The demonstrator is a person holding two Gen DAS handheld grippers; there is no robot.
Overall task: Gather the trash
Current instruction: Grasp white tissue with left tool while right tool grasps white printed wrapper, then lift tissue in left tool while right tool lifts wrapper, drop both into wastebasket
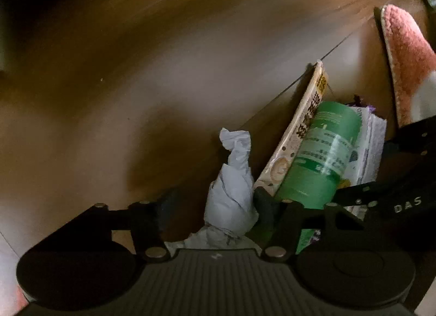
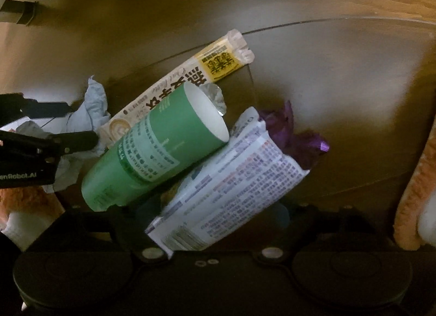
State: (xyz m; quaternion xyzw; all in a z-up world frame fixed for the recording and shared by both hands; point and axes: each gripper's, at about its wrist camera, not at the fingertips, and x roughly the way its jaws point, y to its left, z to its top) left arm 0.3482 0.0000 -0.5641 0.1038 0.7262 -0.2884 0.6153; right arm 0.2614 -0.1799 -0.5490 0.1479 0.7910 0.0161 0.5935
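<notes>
A pile of trash lies on the brown floor. A green paper cup lies on its side on a beige coffee sachet and a white printed packet. A crumpled white tissue lies beside them, and a purple wrapper behind. My left gripper is open with the tissue between its fingers. My right gripper is open around the white packet; its fingers are mostly hidden in shadow. The left gripper's fingers show at the left of the right wrist view.
A pink slipper is on a foot to the right of the pile. A second slipper shows at the lower left. A dark furniture leg stands at the far left. Floorboard seams run under the pile.
</notes>
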